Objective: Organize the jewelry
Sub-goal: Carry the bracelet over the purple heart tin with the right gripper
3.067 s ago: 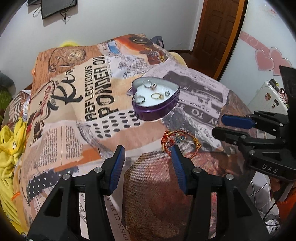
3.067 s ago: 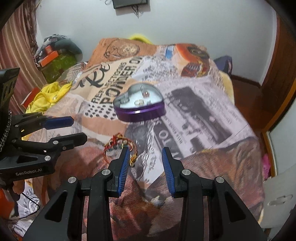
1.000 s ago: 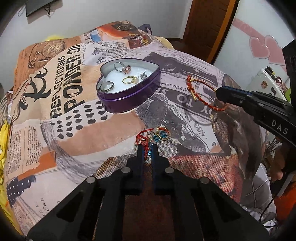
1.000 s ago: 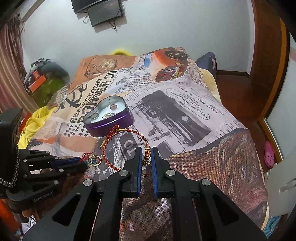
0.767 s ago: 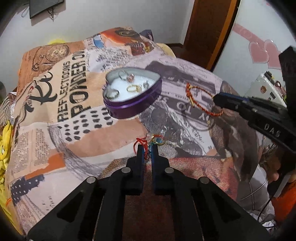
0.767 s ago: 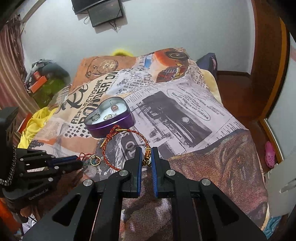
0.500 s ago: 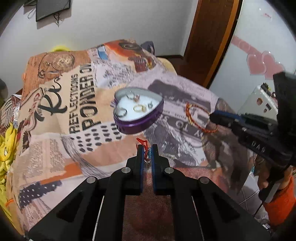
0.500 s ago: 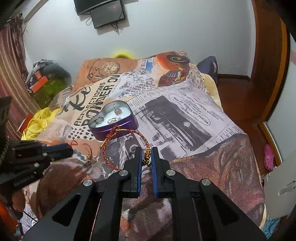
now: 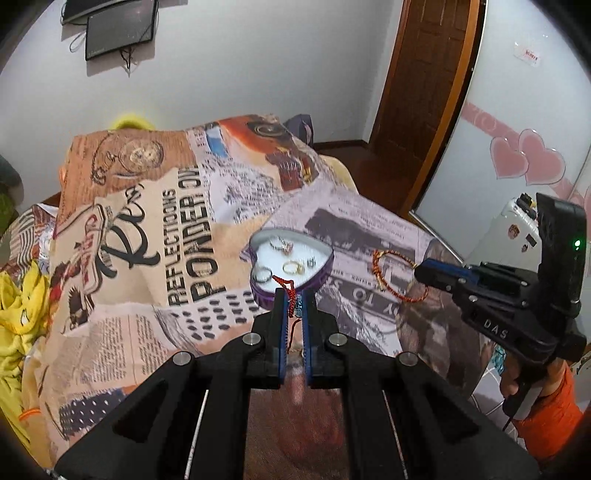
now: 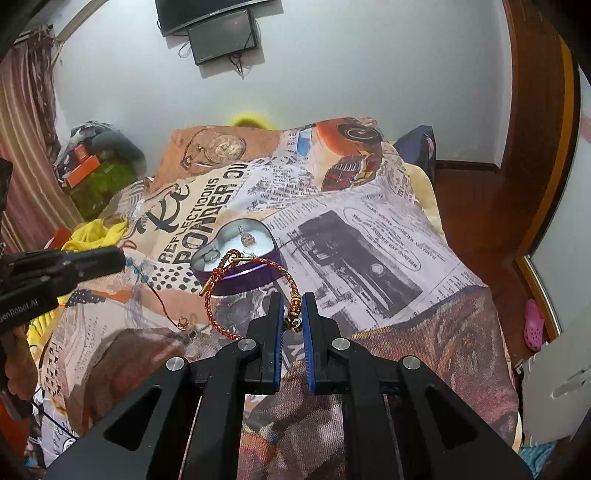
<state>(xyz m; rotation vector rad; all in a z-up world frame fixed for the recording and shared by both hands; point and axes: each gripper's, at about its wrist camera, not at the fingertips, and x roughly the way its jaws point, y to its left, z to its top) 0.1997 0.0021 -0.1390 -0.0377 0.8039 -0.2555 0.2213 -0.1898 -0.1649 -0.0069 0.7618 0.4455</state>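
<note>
A purple heart-shaped tin (image 9: 321,275) with several rings inside sits on the printed blanket (image 9: 147,295); it also shows in the right wrist view (image 10: 255,271). My left gripper (image 9: 294,295) is shut on a thin red cord necklace (image 9: 286,284), lifted above the bed just before the tin; its cord and charms hang below it in the right wrist view (image 10: 162,295). My right gripper (image 10: 293,304) is shut on a red and gold braided bracelet (image 10: 221,280), held in the air to the right of the tin; the bracelet also shows in the left wrist view (image 9: 384,273).
Yellow cloth (image 9: 18,314) lies at the bed's left edge. A brown door (image 9: 424,92) stands beyond the bed on the right. A screen (image 10: 221,35) hangs on the far wall. A white case (image 9: 513,229) stands right of the bed.
Both grippers closed on jewelry lying on the blanket and lifted it. The left gripper has risen with the red cord necklace toward the tin; the right holds the bracelet up.
</note>
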